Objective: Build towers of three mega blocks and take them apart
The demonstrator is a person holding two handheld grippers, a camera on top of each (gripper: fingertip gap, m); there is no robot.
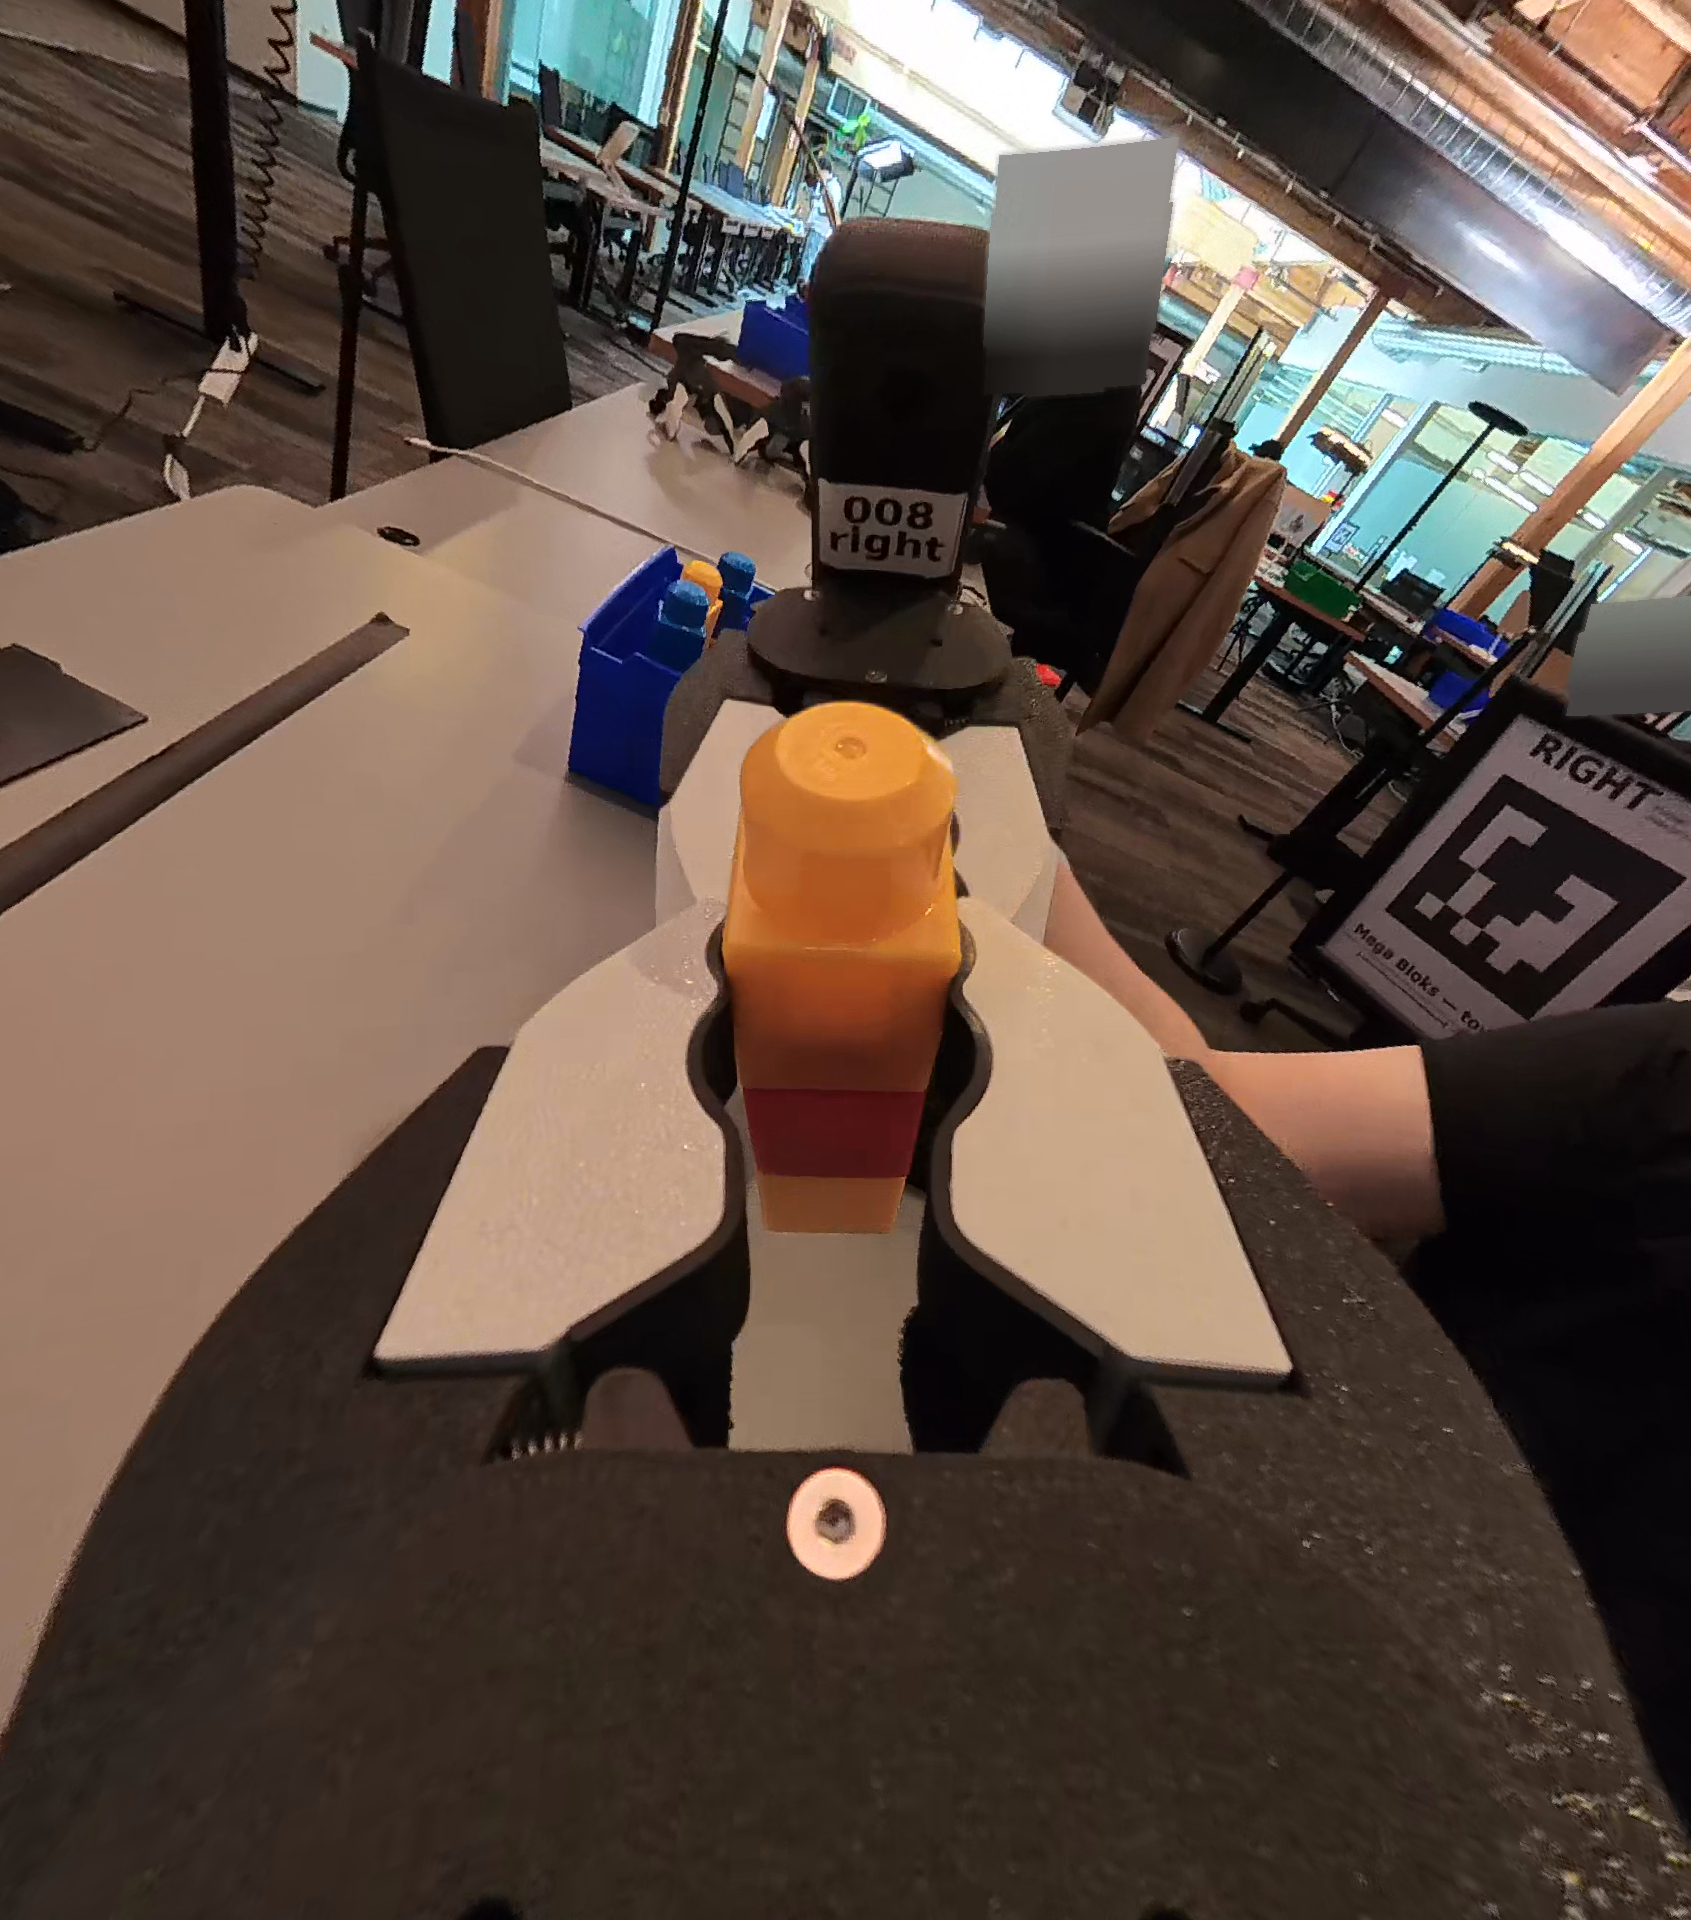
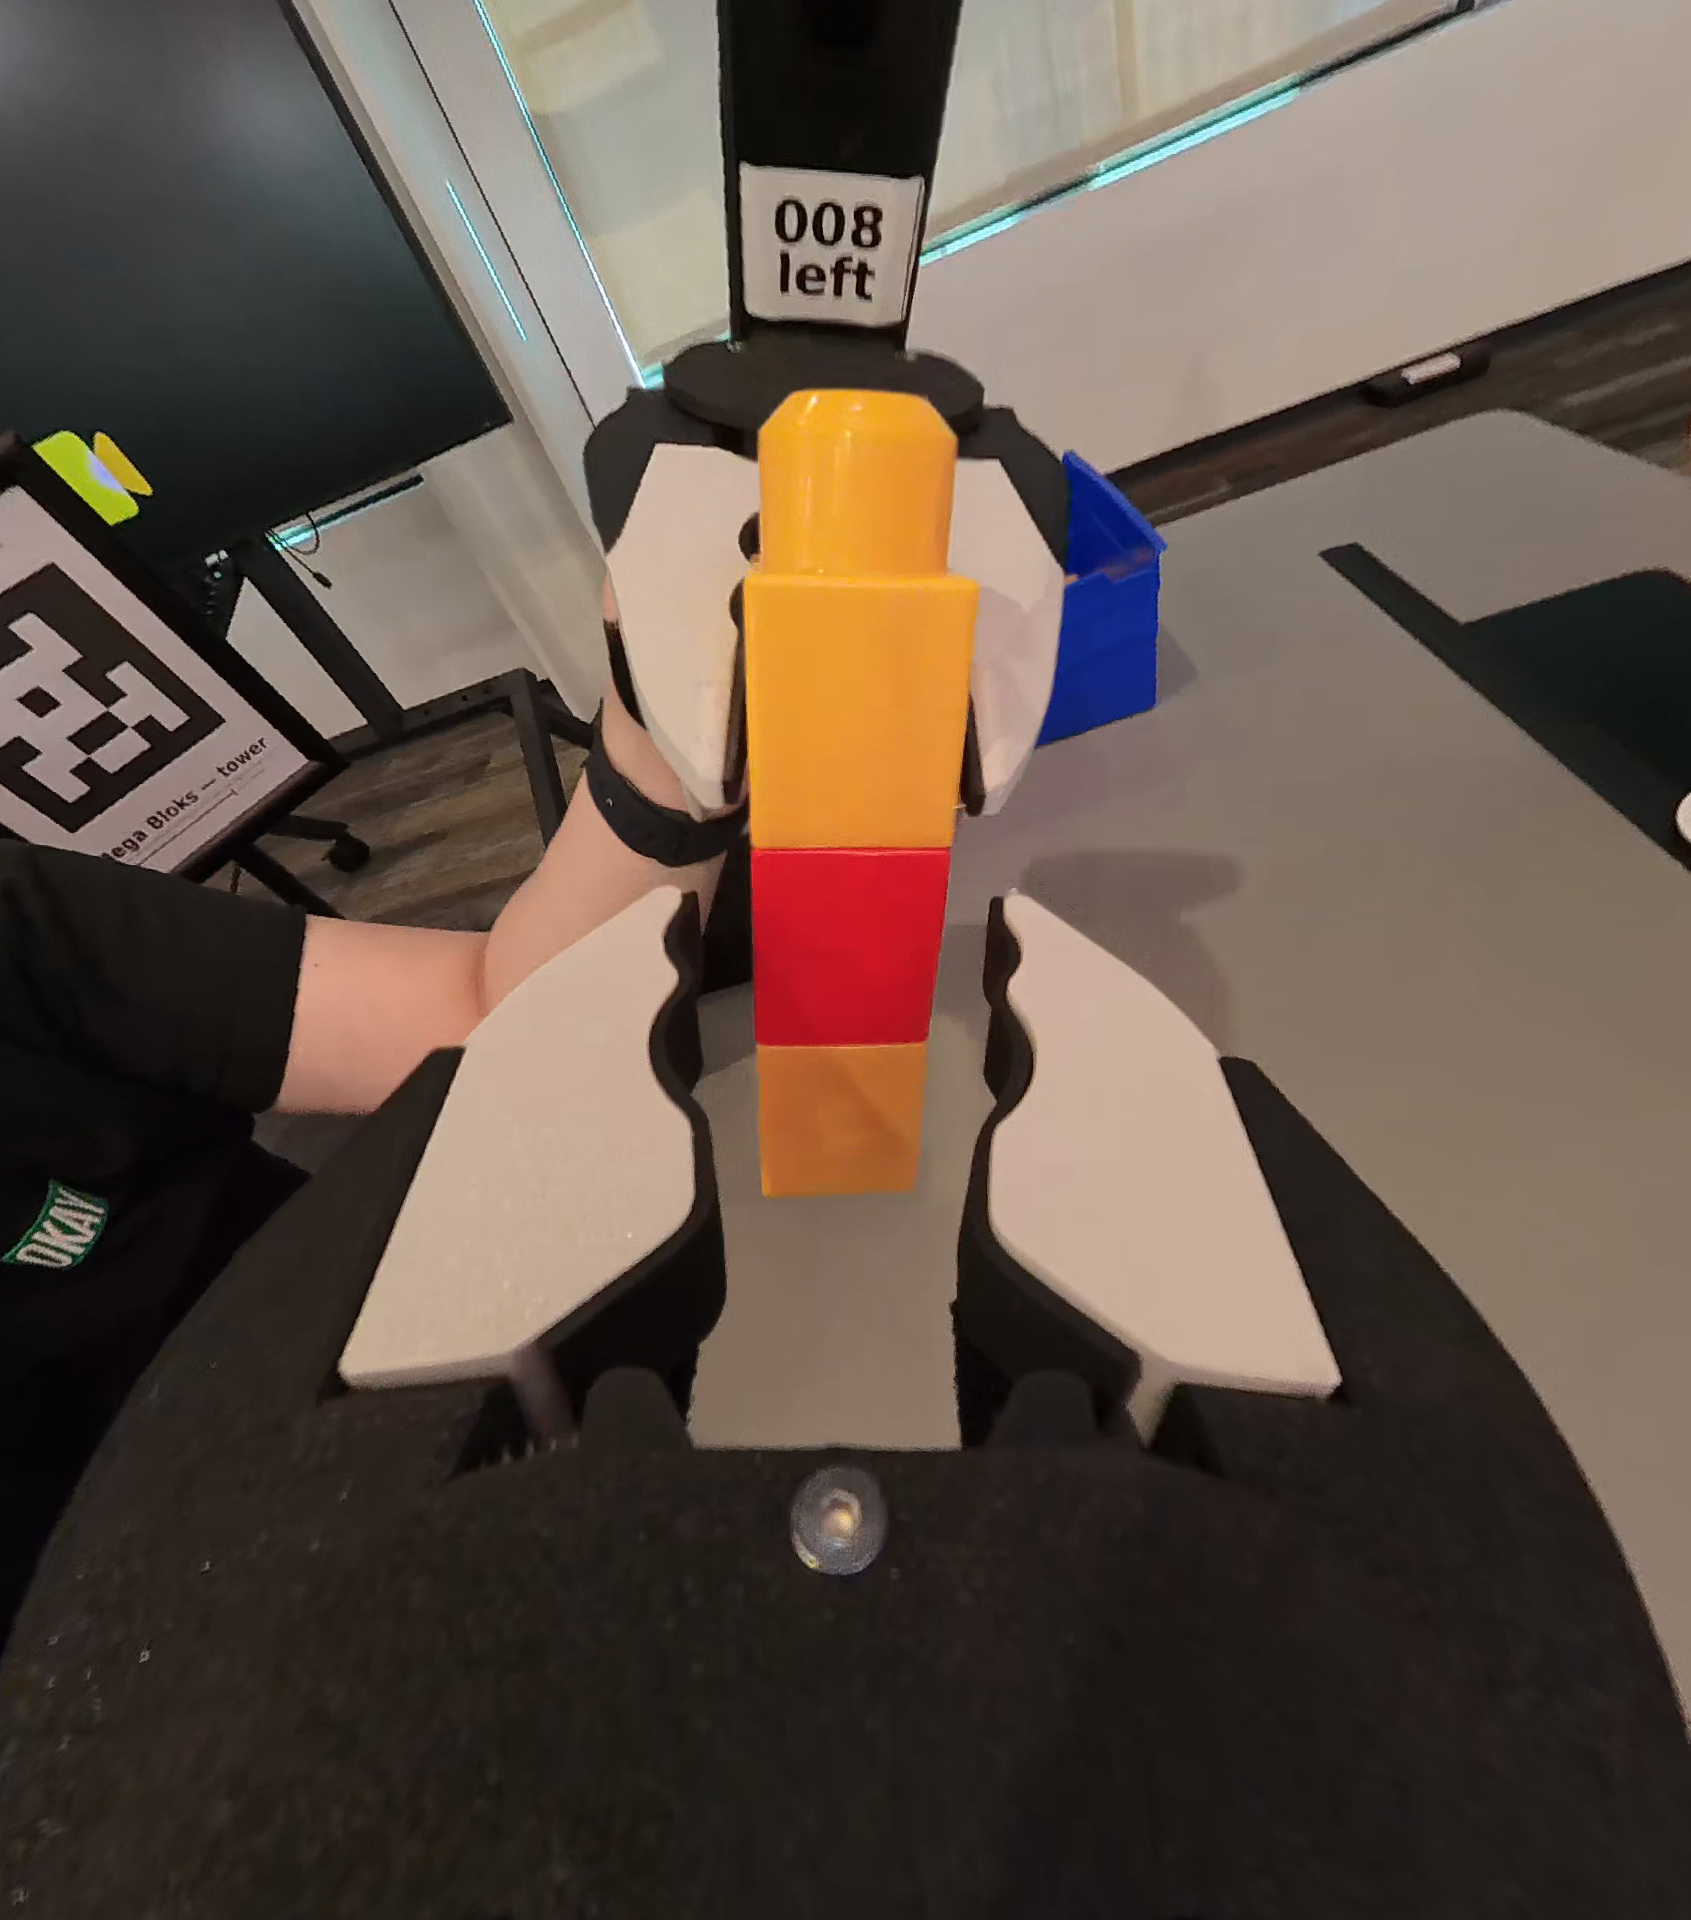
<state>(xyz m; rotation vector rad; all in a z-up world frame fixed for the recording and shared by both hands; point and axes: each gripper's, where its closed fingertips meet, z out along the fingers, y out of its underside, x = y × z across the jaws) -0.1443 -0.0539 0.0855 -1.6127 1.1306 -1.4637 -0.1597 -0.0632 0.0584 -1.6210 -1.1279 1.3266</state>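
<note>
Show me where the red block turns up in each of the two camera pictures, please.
Left wrist view: the red block sits just below centre, middle of the tower, between the left gripper fingers, which clamp the orange block above it.
Right wrist view: red block at centre, between two orange blocks, the open right gripper flanking it.
Shared landmark: the blue bin behind the tower.

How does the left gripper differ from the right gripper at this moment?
The left gripper is shut on the top orange block of the tower; the right gripper is open, its fingers clear of the red block. Both have white fingers with black padding and face the same tower.
</note>
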